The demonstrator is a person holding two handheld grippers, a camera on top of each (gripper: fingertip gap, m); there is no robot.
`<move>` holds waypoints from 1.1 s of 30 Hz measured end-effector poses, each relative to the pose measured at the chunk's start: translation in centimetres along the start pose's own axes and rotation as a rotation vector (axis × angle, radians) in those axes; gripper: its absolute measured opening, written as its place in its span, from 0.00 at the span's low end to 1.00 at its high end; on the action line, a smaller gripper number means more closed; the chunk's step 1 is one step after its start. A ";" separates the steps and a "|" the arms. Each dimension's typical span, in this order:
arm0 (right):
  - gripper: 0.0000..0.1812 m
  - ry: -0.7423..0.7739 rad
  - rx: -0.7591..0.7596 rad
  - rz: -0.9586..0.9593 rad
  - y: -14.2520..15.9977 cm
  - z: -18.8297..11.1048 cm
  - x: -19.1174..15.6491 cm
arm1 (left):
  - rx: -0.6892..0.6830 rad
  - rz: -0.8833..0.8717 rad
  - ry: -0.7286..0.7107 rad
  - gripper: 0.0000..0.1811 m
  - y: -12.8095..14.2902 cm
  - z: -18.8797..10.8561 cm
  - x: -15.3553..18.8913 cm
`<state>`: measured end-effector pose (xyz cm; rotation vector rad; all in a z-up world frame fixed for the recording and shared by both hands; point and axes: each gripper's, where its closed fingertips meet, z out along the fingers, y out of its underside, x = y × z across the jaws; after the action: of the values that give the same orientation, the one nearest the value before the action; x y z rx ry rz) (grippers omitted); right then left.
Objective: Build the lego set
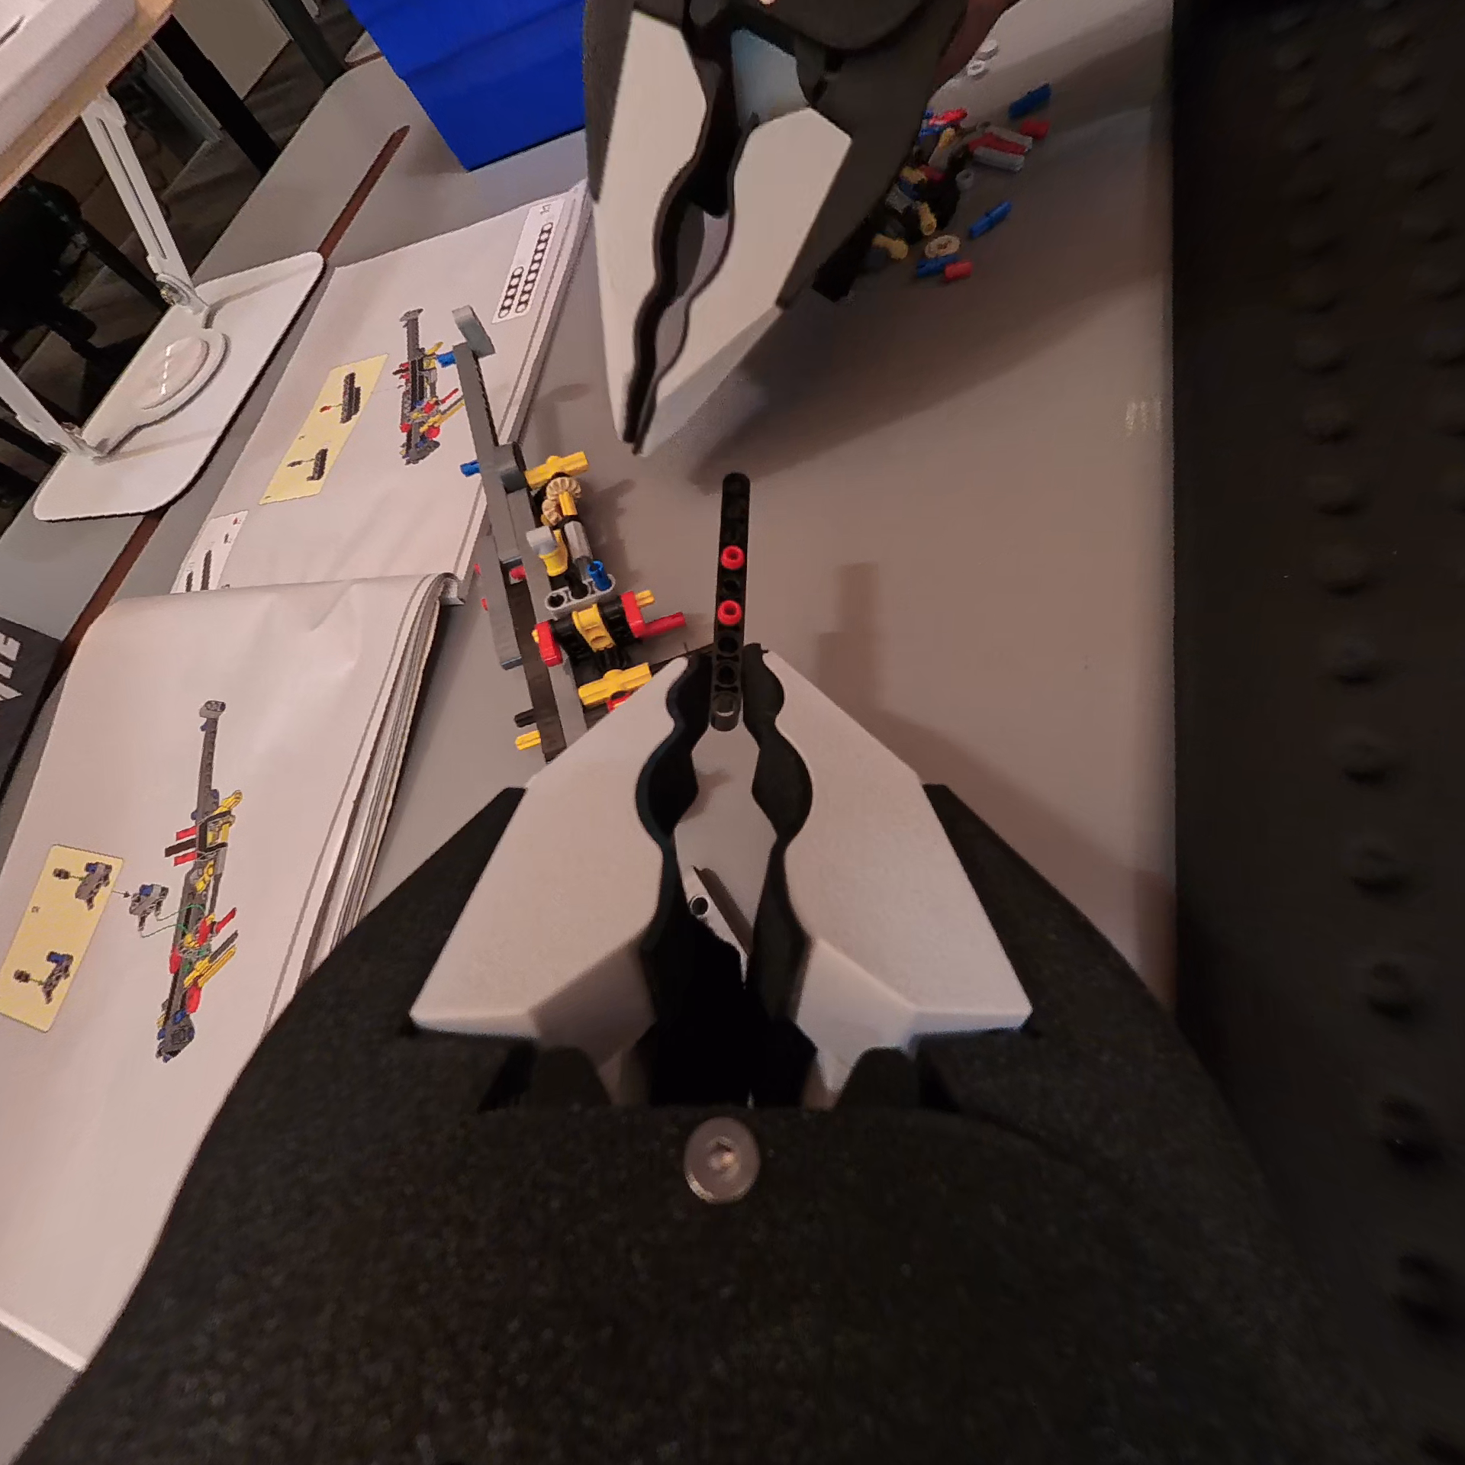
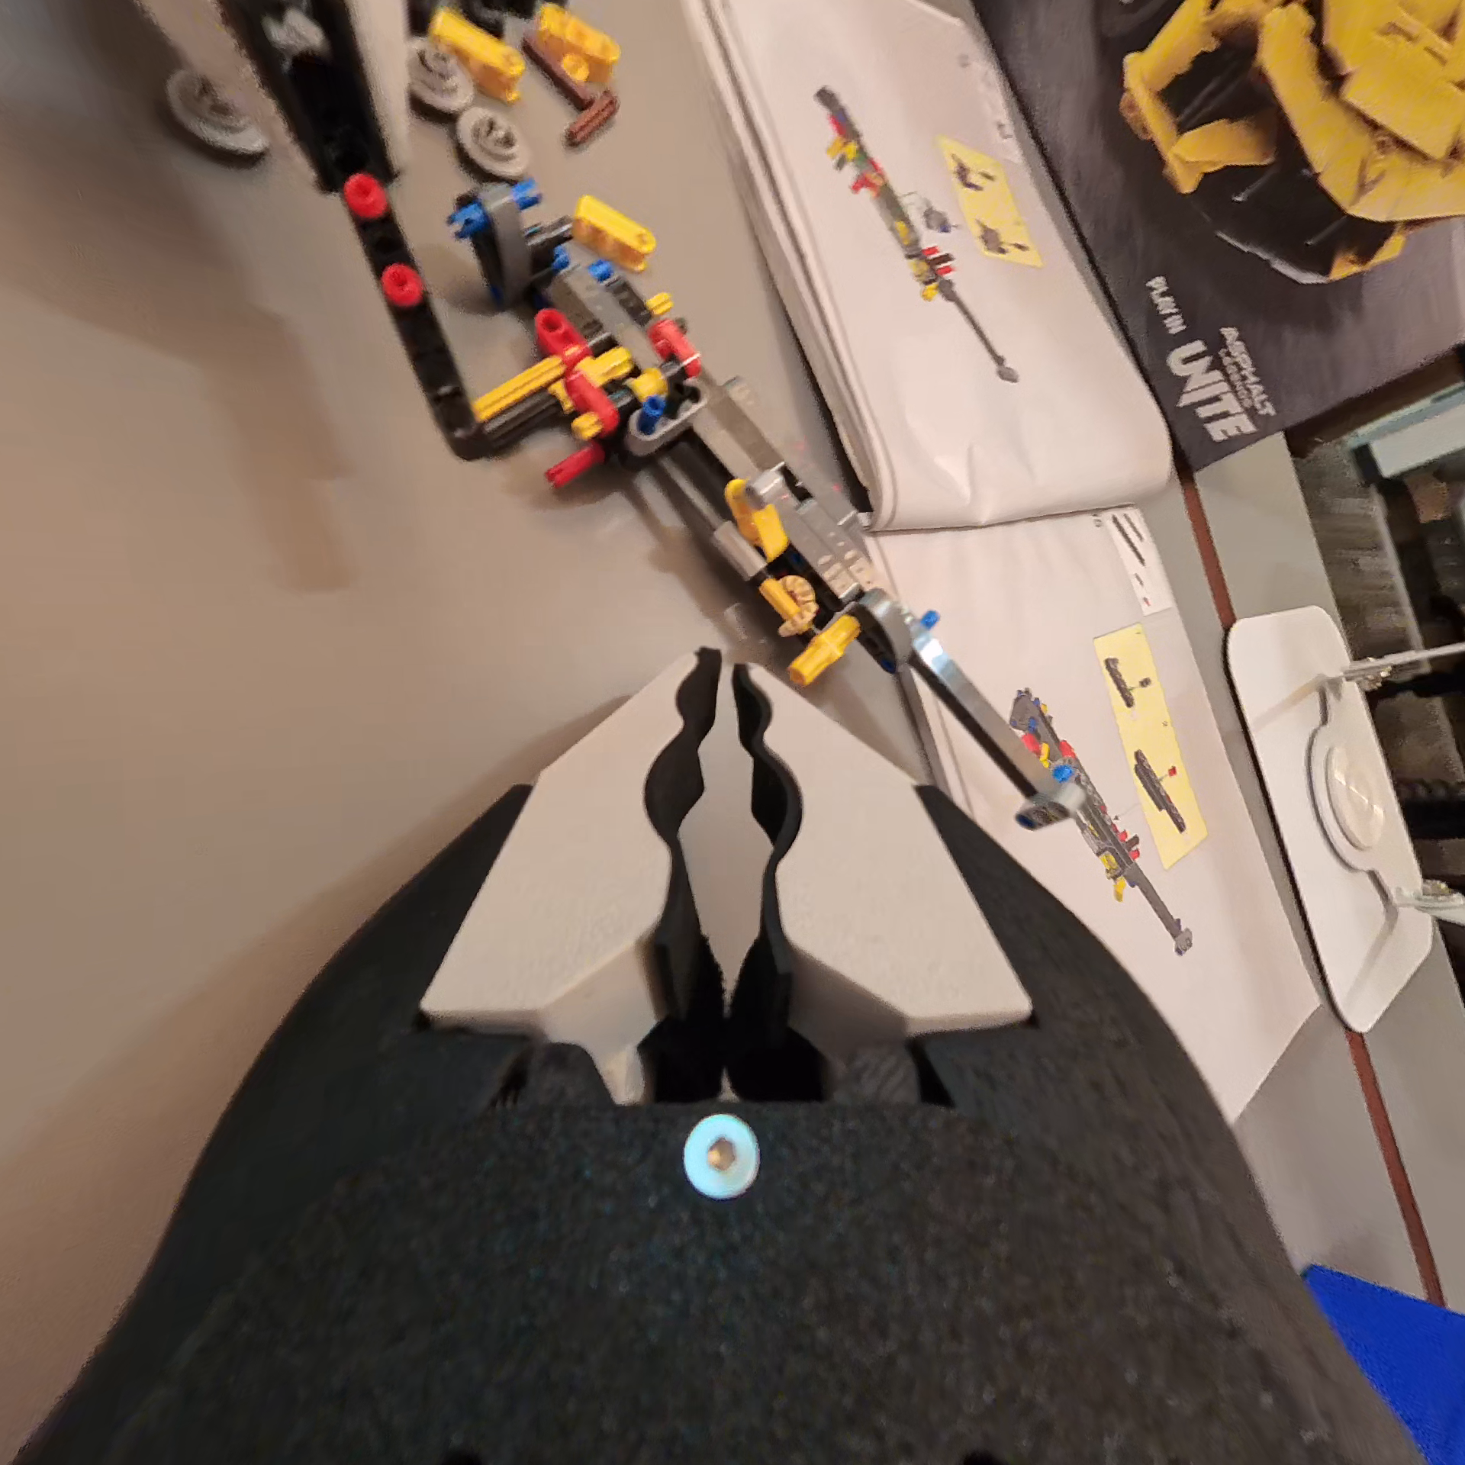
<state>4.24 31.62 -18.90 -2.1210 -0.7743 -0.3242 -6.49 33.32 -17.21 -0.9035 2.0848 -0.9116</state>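
Observation:
My left gripper (image 1: 725, 662) is shut on the near end of a black beam (image 1: 731, 587) with two red pins in it. The beam points away from me, just right of the assembly. In the right wrist view the beam (image 2: 396, 317) runs from the left gripper at the top down to the assembly's side. The long grey assembly (image 1: 555, 587) with yellow, red and blue parts lies on the grey table; it also shows in the right wrist view (image 2: 658, 412). My right gripper (image 2: 720, 662) is shut and empty, hovering near the assembly's far end; it also shows in the left wrist view (image 1: 634, 432).
An open instruction booklet (image 1: 238, 793) lies left of the assembly. Loose parts are piled at the far right (image 1: 967, 174), with more yellow pieces and grey wheels (image 2: 491, 79). A white stand base (image 1: 182, 380), a blue bin (image 1: 491, 71), the set's box (image 2: 1268, 198) and a dark studded surface (image 1: 1316, 713) border the area. The left gripper's tips are roughly 12 centimetres from the right gripper's.

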 end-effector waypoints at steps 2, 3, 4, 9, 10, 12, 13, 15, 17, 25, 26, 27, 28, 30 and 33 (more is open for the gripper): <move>0.02 0.025 0.025 0.058 -0.3 -0.1 0.8 | -0.001 0.001 -0.001 0.04 0.0 0.0 0.0; 0.03 0.036 0.035 0.091 -0.5 -0.1 1.2 | -0.003 0.001 -0.003 0.04 0.0 0.0 0.0; 0.04 0.034 0.051 0.133 -0.7 -0.2 1.4 | -0.006 0.000 -0.007 0.04 0.0 0.1 -0.1; 0.16 -0.006 -0.041 0.275 0.2 1.4 1.3 | -0.012 -0.021 -0.032 0.04 0.2 0.0 -0.6; 0.16 0.003 -0.052 0.269 0.3 1.5 1.4 | -0.015 -0.027 -0.045 0.04 0.2 0.0 -0.9; 0.16 0.009 -0.056 0.250 0.2 1.5 1.4 | -0.023 -0.048 -0.080 0.03 0.5 -0.1 -1.7; 0.15 0.012 -0.060 0.252 0.3 1.5 1.4 | -0.031 -0.065 -0.106 0.04 0.7 -0.2 -2.3; 0.14 -0.005 -0.078 0.296 0.8 1.7 1.5 | -0.056 -0.113 -0.166 0.04 1.3 -0.4 -3.8; 0.14 -0.029 -0.089 0.355 1.3 1.9 1.7 | -0.096 -0.181 -0.243 0.03 2.3 -0.7 -6.0; 0.05 -0.021 -0.114 0.324 0.9 2.7 2.2 | -0.165 -0.250 -0.264 0.03 3.1 0.0 -7.7; 0.05 -0.005 -0.116 0.312 0.6 2.4 2.3 | -0.169 -0.238 -0.269 0.03 3.0 0.0 -7.7; 0.05 0.012 -0.115 0.304 0.1 2.1 2.5 | -0.177 -0.238 -0.274 0.03 3.1 0.0 -7.9; 0.05 0.029 -0.105 0.290 -0.5 1.7 2.8 | -0.187 -0.245 -0.272 0.03 3.1 0.1 -8.1; 0.04 0.069 -0.065 0.257 -2.0 0.9 3.4 | -0.191 -0.262 -0.247 0.03 3.1 0.3 -8.4; 0.03 0.102 -0.056 0.227 -3.1 0.1 3.9 | -0.182 -0.264 -0.197 0.03 2.6 0.8 -8.5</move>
<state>5.34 34.74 -15.17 -2.2006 -0.4647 -0.3314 -2.20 41.16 -17.15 -1.3335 1.9295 -0.7366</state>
